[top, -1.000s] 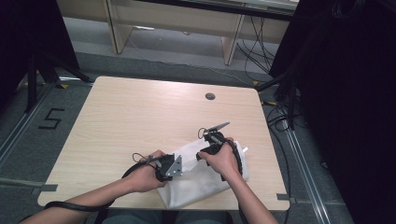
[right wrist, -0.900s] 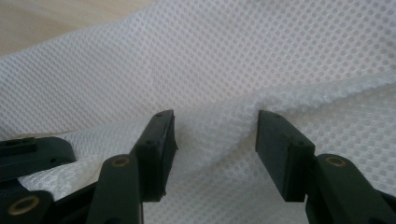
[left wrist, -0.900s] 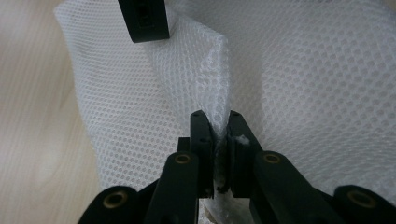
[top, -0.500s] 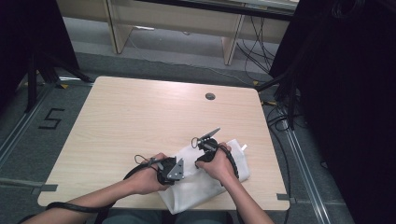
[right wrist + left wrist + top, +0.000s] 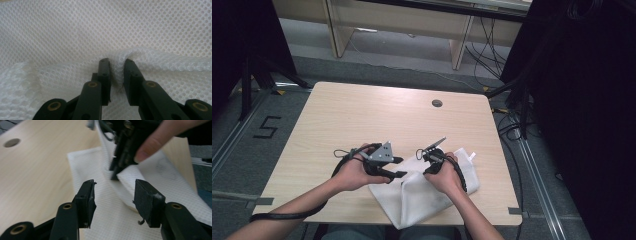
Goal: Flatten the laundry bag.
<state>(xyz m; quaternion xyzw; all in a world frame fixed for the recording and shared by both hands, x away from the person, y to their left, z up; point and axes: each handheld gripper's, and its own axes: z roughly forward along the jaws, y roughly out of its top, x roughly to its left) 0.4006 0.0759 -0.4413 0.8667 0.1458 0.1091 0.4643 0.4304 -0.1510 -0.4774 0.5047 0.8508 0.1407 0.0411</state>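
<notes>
Now the right gripper's (image 5: 116, 66) fingers, having just been closing, are pinching a raised fold of the white mesh cloth (image 5: 427, 197). Beside it the left gripper's (image 5: 113, 195) fingers, having just been opening, are standing wide apart over the cloth, gripping nothing. That cloth is lying at the tabletop's (image 5: 362, 120) near edge, overhanging it slightly, with bare wood stretching beyond.

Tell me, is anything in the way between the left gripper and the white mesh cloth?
Nothing visible. The left gripper hangs open just above the white mesh cloth, jaws having just been opening, nothing between them. The right gripper already pinches a fold farther along.
</notes>
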